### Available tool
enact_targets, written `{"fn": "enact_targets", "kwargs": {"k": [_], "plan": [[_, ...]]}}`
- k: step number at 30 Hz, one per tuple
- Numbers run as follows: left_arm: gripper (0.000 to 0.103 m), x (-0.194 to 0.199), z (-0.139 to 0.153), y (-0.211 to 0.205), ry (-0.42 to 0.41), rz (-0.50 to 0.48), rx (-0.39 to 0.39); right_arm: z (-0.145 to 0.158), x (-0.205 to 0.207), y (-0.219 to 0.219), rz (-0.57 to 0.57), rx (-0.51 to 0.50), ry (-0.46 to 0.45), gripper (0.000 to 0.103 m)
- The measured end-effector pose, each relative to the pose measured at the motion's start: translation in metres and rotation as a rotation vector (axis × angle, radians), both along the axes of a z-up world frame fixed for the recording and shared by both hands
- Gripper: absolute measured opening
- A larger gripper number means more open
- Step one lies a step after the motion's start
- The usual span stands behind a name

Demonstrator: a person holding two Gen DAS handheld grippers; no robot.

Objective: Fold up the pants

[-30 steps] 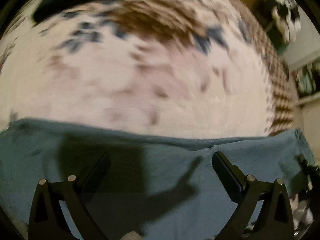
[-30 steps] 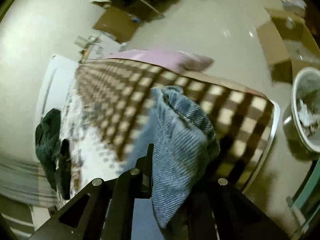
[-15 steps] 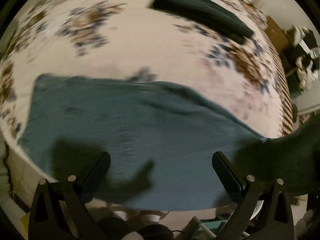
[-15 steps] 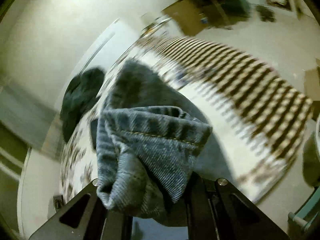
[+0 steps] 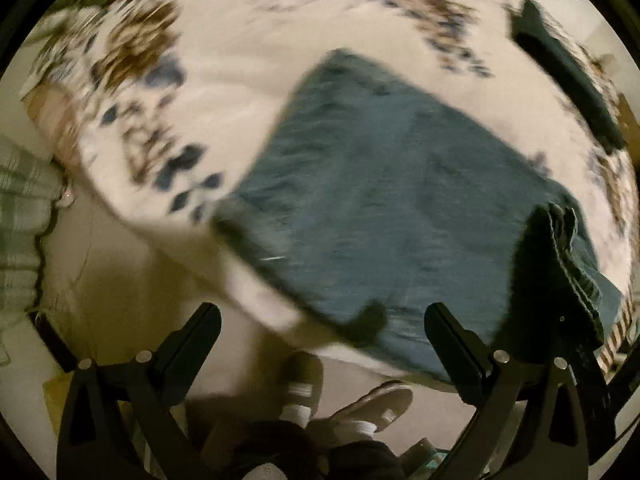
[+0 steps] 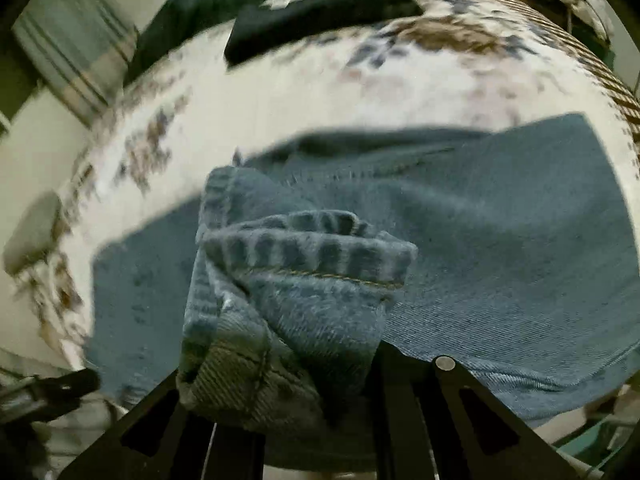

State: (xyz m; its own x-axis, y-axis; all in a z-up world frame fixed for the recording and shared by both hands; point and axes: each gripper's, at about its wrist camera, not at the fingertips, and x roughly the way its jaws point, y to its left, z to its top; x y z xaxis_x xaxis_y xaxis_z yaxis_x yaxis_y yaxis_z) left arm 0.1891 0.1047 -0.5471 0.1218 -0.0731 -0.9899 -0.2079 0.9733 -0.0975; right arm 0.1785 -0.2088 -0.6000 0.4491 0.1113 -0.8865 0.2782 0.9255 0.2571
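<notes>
Jeans (image 6: 500, 248) spread flat (hem bunched), right claw (image 6: 280, 380) clamped on hem, left claw (image 5: 320, 336) apart.

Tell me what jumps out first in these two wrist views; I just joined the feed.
The bunched hem of the blue jeans fills the middle of the right wrist view, clamped in the shut right gripper, with the rest of the denim spread on the floral bedspread. In the left wrist view the left gripper hangs open and empty above the bed's edge, the person's shoes below.
</notes>
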Motion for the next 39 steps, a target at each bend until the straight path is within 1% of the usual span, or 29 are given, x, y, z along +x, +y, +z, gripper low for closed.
{"fn": "enact_targets", "kwargs": {"k": [2,3,4,5,7,8,9,10,11,13,15,16,17,18,20,21,23,25,26,28,29,30,31,32,33,34,36,38,39], "plan": [[0.103,-0.004,-0.008,0.017,0.011,0.042,-0.002,-0.018,0.006,0.016,0.012,-0.042,0.049,0.016],[0.103,-0.005,-0.010,0.022,0.013,0.057,0.001,-0.025,0.010,0.024,0.013,-0.075,0.087,0.017],[0.103,-0.006,-0.012,0.030,0.013,0.080,0.001,-0.024,0.010,0.032,0.012,-0.103,0.095,0.027],[0.103,-0.007,-0.014,0.036,0.014,0.099,-0.003,-0.021,0.012,0.037,0.026,-0.080,0.097,0.036],[0.103,-0.008,-0.016,0.045,0.015,0.133,-0.016,-0.017,0.014,0.040,0.038,-0.049,0.144,0.036],[0.103,-0.008,-0.016,0.047,0.015,0.146,-0.024,-0.015,0.015,0.036,0.040,-0.006,0.163,0.041],[0.103,-0.009,-0.017,0.051,0.015,0.161,-0.035,-0.012,0.015,0.026,0.038,0.101,0.171,0.043],[0.103,-0.009,-0.018,0.053,0.012,0.173,-0.045,-0.007,0.013,0.013,0.013,0.202,0.172,0.044],[0.103,-0.008,-0.018,0.053,0.010,0.178,-0.052,-0.001,0.011,0.005,0.002,0.245,0.165,0.047],[0.103,-0.006,-0.022,0.052,0.007,0.189,-0.070,0.012,0.006,-0.007,0.008,0.248,0.152,0.051],[0.103,-0.004,-0.026,0.051,0.010,0.201,-0.088,0.018,0.000,-0.014,-0.008,0.284,0.137,0.057],[0.103,-0.004,-0.027,0.050,0.012,0.208,-0.095,0.017,0.000,-0.013,-0.002,0.302,0.148,0.063],[0.103,-0.003,-0.028,0.050,0.012,0.213,-0.103,0.017,0.003,-0.007,0.026,0.302,0.170,0.064],[0.103,-0.002,-0.029,0.047,0.012,0.213,-0.103,0.018,0.006,0.003,0.075,0.293,0.189,0.065],[0.103,-0.002,-0.029,0.045,0.012,0.207,-0.100,0.020,0.009,0.024,0.179,0.306,0.196,0.066],[0.103,-0.001,-0.029,0.044,0.010,0.206,-0.099,0.022,0.015,0.027,0.190,0.313,0.190,0.066],[0.103,-0.001,-0.029,0.044,0.005,0.209,-0.100,0.027,0.015,0.030,0.152,0.307,0.166,0.066],[0.103,-0.001,-0.029,0.045,-0.001,0.219,-0.108,0.025,0.014,0.024,0.095,0.287,0.165,0.066],[0.103,-0.001,-0.030,0.046,-0.007,0.229,-0.116,0.018,0.013,0.019,0.060,0.274,0.188,0.066],[0.103,-0.001,-0.035,0.049,-0.017,0.268,-0.150,-0.005,0.017,0.018,0.035,0.242,0.308,0.066],[0.103,-0.002,-0.037,0.052,-0.022,0.289,-0.163,-0.023,0.016,0.014,0.041,0.267,0.389,0.066],[0.103,-0.002,-0.041,0.057,-0.040,0.337,-0.196,-0.038,0.014,0.013,0.027,0.311,0.435,0.066],[0.103,-0.001,-0.042,0.061,-0.056,0.369,-0.220,-0.040,0.013,0.008,0.003,0.326,0.414,0.066],[0.103,0.001,-0.046,0.065,-0.088,0.414,-0.264,-0.038,0.012,0.006,-0.007,0.332,0.396,0.066],[0.102,0.002,-0.048,0.067,-0.102,0.430,-0.286,-0.037,0.013,0.005,-0.004,0.328,0.390,0.066],[0.098,0.004,-0.052,0.067,-0.119,0.449,-0.309,-0.035,0.013,0.003,-0.006,0.321,0.381,0.066],[0.098,0.008,-0.056,0.066,-0.147,0.479,-0.343,-0.032,0.012,-0.001,-0.019,0.299,0.371,0.066],[0.097,0.011,-0.051,0.066,-0.217,0.517,-0.377,-0.032,0.012,-0.005,-0.020,0.285,0.376,0.066],[0.096,0.011,-0.050,0.066,-0.233,0.524,-0.385,-0.030,0.012,-0.007,-0.022,0.271,0.376,0.066]]}}
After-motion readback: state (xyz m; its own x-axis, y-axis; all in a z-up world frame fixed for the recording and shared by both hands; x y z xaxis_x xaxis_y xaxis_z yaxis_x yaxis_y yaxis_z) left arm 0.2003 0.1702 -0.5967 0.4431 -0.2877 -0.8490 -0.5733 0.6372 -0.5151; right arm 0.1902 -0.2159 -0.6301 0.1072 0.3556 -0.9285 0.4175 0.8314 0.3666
